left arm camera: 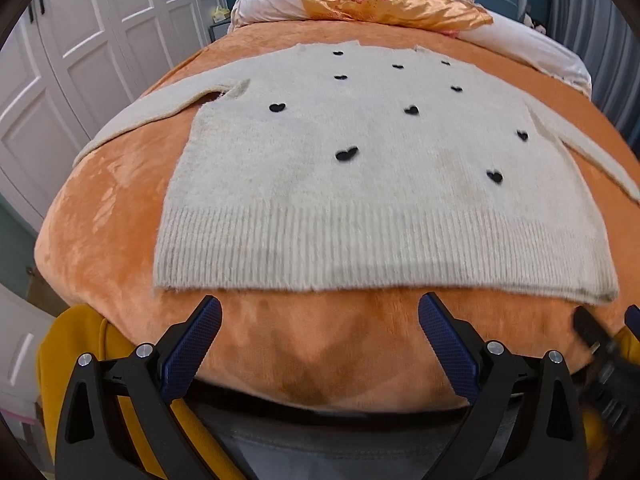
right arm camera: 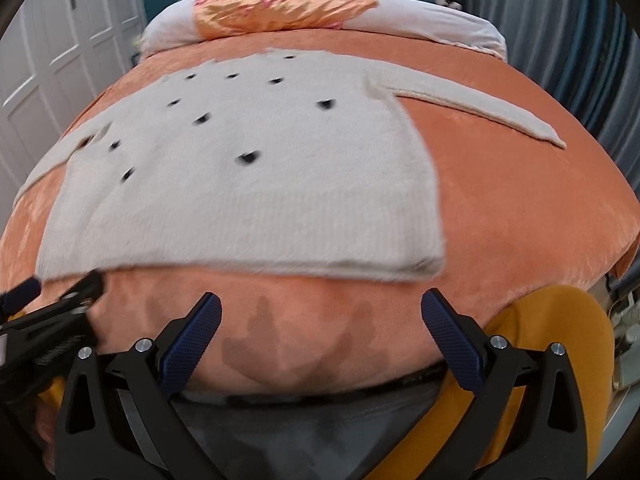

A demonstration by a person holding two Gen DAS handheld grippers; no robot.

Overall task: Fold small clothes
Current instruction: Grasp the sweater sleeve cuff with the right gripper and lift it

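Note:
A cream knit sweater with small black hearts lies flat on the orange blanket, its ribbed hem nearest me and both sleeves spread out to the sides. It also shows in the right wrist view, a little blurred. My left gripper is open and empty, just short of the hem. My right gripper is open and empty, just short of the hem near its right corner. Each gripper shows at the edge of the other's view.
The orange blanket covers a bed. A white pillow and an orange floral cloth lie at the far end. White wardrobe doors stand on the left. My yellow sleeve is close below.

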